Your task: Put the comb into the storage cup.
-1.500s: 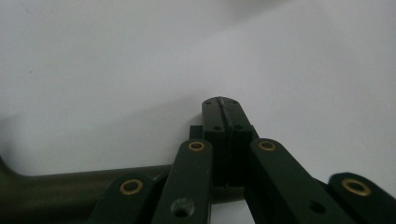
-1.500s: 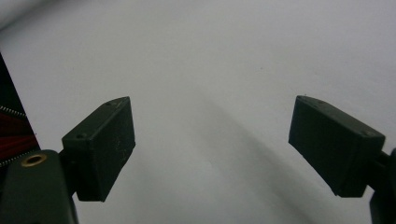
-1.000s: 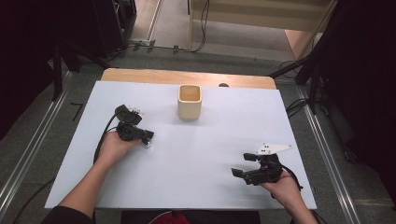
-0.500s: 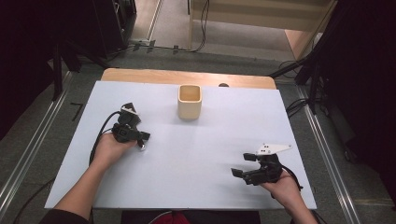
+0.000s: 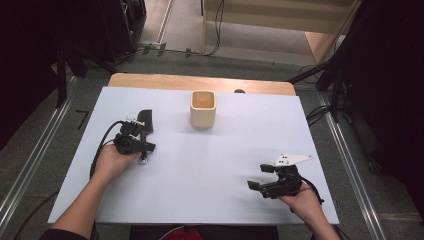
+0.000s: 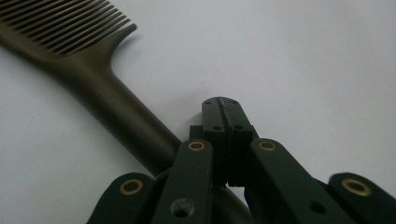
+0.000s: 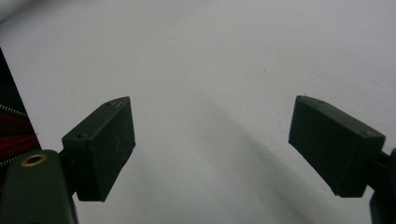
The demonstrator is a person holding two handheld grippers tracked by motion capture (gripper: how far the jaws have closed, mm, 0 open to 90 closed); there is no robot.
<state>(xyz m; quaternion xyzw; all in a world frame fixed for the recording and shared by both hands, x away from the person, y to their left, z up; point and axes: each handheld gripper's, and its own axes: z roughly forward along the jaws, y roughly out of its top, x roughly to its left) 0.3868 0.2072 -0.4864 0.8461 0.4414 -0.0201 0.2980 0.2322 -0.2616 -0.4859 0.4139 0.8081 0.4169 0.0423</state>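
Left tongs (image 6: pixel 224 112) shifted, closed beside comb (image 6: pixel 93 93)

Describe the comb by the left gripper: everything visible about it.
The comb is dark brownish, plastic by its look, with a thick rounded handle and a row of fine, close teeth. It lies flat on the white table top, left of the square beige cup. In the left gripper view the handle runs under the left gripper, whose jaws are shut beside it, not around it. Whether they touch it is unclear.
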